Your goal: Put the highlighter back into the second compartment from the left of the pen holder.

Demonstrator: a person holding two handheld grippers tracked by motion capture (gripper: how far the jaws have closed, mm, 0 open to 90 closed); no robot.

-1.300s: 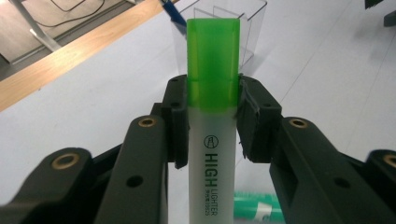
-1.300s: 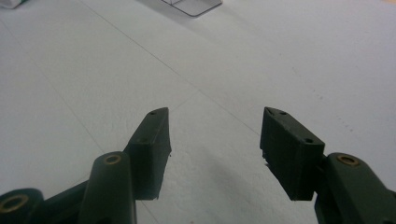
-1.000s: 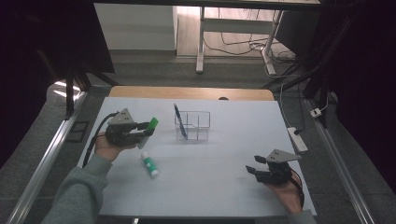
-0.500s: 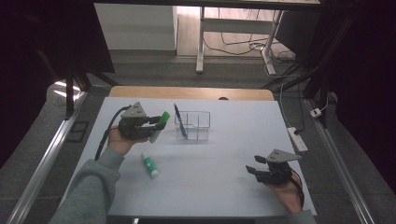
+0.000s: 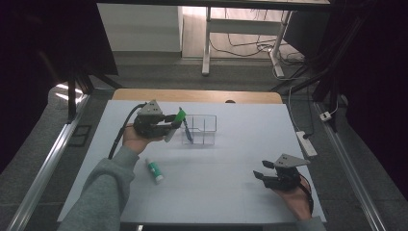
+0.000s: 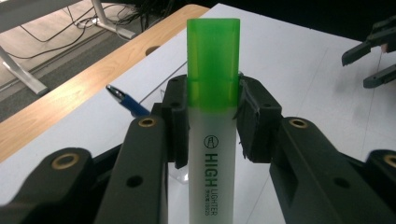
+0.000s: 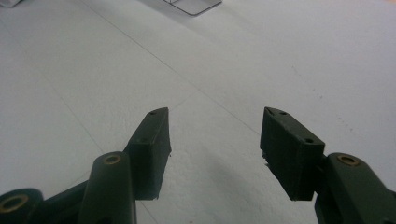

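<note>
Already one blue pen [image 5: 186, 130] stands tilted in the clear acrylic organizer [image 5: 199, 130], which sits toward the far edge of the white table [image 5: 231, 192], a little left of its middle. So the work in hand looks like filling that holder with stationery, and by my reading it is roughly a third done.

The left gripper [image 5: 174, 123] is clamped on a green-capped highlighter [image 6: 212, 107], its pads pressing the barrel just below the cap; in the high view the marker hangs just beside the organizer's left wall, above the table, not yet inside. Dropping it into a compartment is the step in hand.

A second piece lies flat nearer the front-left corner, close to the person's sleeve: a small white stick with a green band [image 5: 155, 171], perhaps a glue stick or correction pen; too small to tell which. It looks untouched and would be the last to go in.

The right gripper [image 7: 212, 140] rests low near the front-right corner, jaws apart with nothing between them, only bare table beneath.

Count: one organizer, one pen, one highlighter, one white-and-green stick, two grippers.
</note>
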